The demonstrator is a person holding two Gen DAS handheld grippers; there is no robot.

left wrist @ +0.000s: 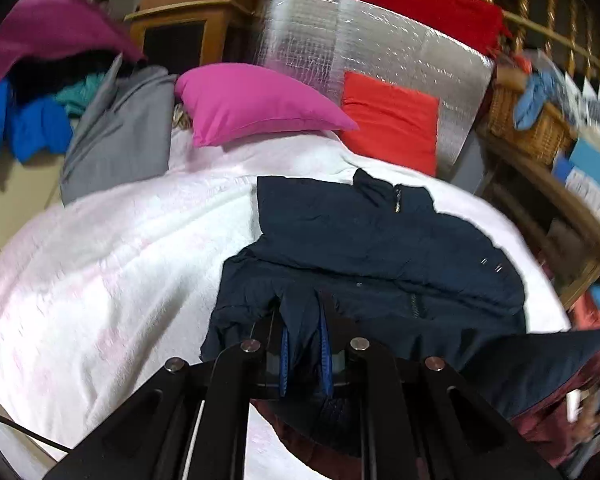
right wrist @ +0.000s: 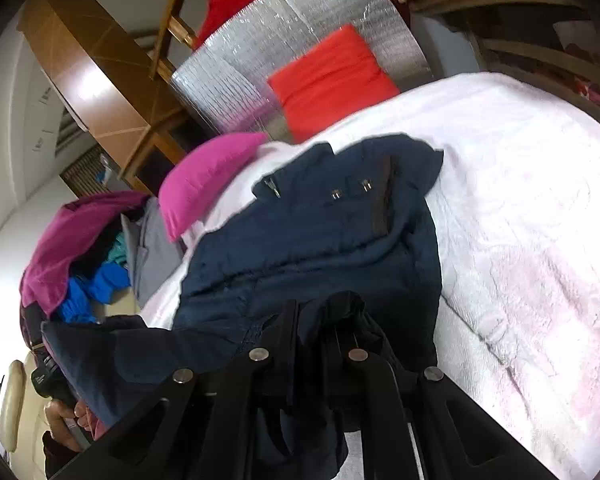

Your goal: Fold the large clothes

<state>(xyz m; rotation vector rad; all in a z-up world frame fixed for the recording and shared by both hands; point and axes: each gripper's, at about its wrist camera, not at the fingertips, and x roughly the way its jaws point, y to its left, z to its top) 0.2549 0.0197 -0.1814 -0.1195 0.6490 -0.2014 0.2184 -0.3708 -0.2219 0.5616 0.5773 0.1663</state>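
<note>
A navy jacket [left wrist: 380, 240] lies on the white bed cover [left wrist: 120, 260], collar toward the pillows. My left gripper [left wrist: 302, 320] is shut on a bunched fold of the jacket's near hem and holds it lifted. In the right wrist view the same jacket [right wrist: 320, 232] spreads ahead, with snaps and a zipper showing. My right gripper [right wrist: 328, 320] is shut on another bunch of the jacket's near edge. The hem hangs stretched between the two grippers.
A pink pillow [left wrist: 252, 100] and a red cushion [left wrist: 392, 120] lean on a silver foil panel [left wrist: 360, 40] at the bed's head. A pile of grey, blue and purple clothes [left wrist: 60, 112] sits at the left. A wicker basket [left wrist: 532, 128] stands at the right.
</note>
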